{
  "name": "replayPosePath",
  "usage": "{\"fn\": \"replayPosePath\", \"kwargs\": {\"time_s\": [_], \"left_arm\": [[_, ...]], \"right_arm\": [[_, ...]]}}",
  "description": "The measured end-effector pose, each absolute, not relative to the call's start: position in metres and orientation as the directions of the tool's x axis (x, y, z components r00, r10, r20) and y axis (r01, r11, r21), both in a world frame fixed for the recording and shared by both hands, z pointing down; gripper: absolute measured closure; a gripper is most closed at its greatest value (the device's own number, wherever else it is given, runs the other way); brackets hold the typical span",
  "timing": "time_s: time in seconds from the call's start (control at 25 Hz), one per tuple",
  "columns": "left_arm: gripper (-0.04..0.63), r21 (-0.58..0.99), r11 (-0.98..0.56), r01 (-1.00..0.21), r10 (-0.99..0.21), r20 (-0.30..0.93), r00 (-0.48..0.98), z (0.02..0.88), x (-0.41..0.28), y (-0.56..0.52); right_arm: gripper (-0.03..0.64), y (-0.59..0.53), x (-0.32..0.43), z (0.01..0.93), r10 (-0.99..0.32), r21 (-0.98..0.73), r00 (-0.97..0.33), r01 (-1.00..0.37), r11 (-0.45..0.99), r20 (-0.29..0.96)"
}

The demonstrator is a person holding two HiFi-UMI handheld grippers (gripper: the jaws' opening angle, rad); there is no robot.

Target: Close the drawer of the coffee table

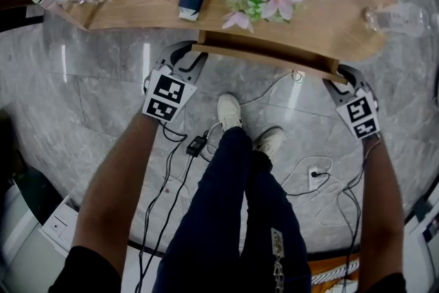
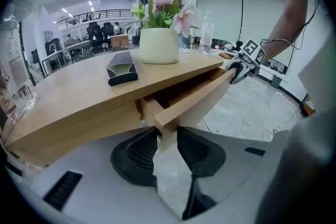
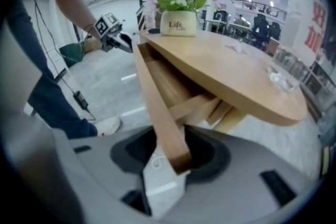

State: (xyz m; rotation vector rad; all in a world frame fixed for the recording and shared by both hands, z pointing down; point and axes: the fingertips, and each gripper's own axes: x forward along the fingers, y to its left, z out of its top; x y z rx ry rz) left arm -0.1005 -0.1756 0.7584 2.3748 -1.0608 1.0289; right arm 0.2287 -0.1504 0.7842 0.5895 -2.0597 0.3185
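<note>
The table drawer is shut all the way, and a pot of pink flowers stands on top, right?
Not quite. The drawer is pulled partway out from under the tabletop, not shut; the left gripper view shows it. The pot of pink flowers does stand on top.

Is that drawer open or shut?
Open: the drawer sticks out from under the table, and its hollow inside shows.
</note>
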Motion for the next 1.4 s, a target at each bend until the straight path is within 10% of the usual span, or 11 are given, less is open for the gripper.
{"fn": "replayPosePath", "kwargs": {"time_s": [0.84,1.4], "left_arm": [[0.494,0.001,-0.385,-0.923,-0.652,0.707,0.272,0.709,-0.155,-0.162],[0.572,0.093,-0.301,-0.949,-0.929,0.196,0.313,0.254,-0.065,-0.106]], "right_arm": [[0.403,-0.179,0.29,0.724,-0.481,0.063,-0.349,-0.755,0.653,0.804],[0.575,-0.109,0.218,0.322,-0.789,0.033,-0.488,-0.843,0.537,0.374]]}}
